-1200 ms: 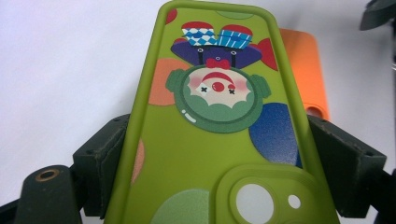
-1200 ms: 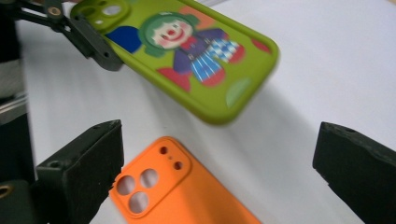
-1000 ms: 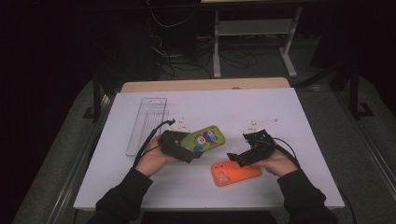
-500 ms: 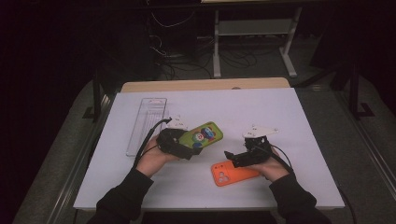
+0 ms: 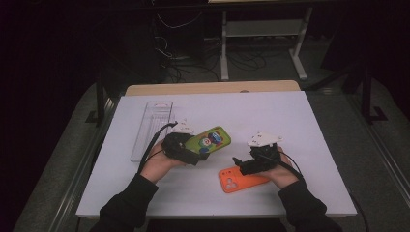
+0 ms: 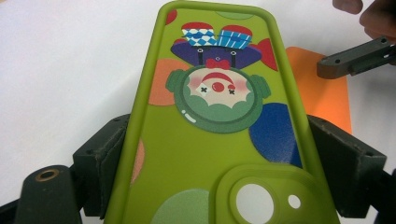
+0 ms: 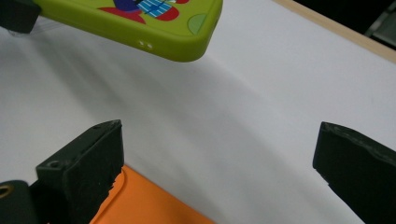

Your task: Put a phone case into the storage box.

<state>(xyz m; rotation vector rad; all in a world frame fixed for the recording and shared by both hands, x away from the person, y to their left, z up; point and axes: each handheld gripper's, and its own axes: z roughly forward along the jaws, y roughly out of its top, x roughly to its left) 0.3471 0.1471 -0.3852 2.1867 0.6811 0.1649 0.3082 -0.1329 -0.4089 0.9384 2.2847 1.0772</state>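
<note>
We find the left tongs [image 5: 196,153] clamped across the sides of the green phone case [image 5: 211,139], lifted off the white worktop [image 5: 270,116] at centre. The right tongs [image 5: 237,164] gape wide with nothing between them, above the orange phone case [image 5: 239,181] lying near. A clear tray [image 5: 153,126] lies far left; contents indiscernible.

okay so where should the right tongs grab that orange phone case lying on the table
Probably across its two long edges near the plain end, coming down from above. The orange phone case lies flat on the white table, so only its thin sides offer purchase. The right tongs are open just above it.
</note>
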